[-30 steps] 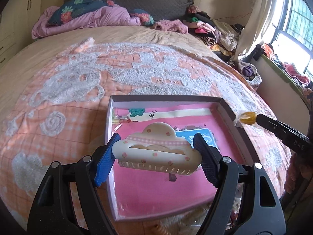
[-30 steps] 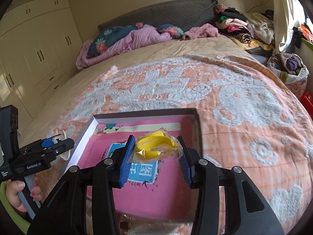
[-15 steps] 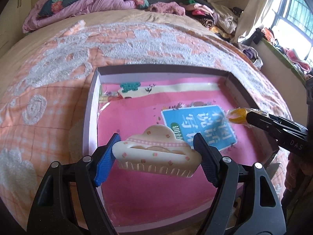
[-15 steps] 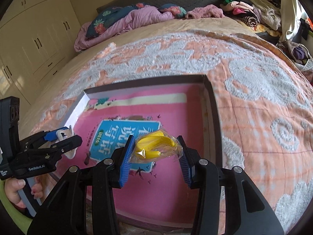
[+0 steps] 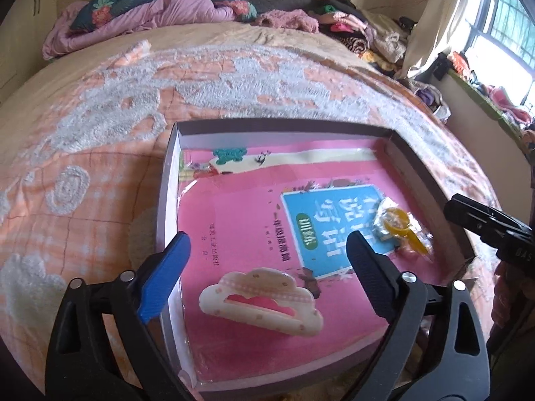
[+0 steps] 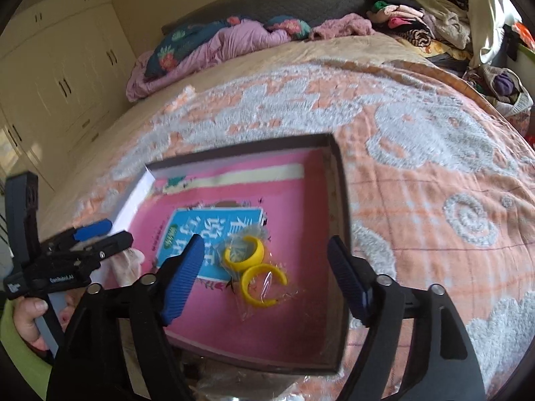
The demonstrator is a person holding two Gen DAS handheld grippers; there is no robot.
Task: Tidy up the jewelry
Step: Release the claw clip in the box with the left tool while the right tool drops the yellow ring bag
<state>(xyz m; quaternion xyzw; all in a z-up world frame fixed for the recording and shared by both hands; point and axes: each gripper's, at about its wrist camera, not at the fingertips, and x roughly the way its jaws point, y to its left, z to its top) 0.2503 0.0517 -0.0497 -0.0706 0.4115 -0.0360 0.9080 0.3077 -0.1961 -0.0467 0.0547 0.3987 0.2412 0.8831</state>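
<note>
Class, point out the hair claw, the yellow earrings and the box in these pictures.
hair claw (image 5: 264,302), left wrist view, on its cream top.
yellow earrings (image 6: 257,269), right wrist view, on the lower hoop.
box (image 5: 267,125), left wrist view, on its far wall.

Box (image 5: 169,180) on the bed (image 5: 100,107), just ahead of both sets of jaws. Book (image 5: 234,234) flat inside the box. Hair clip (image 5: 260,300) on the book, between and just below the wide-apart jaws of the left gripper (image 5: 267,257), touching neither. Bag of rings (image 6: 255,267) on the book, between the spread jaws of the right gripper (image 6: 264,267), touching neither. Pile of bedding (image 5: 140,13) far behind the box.
</note>
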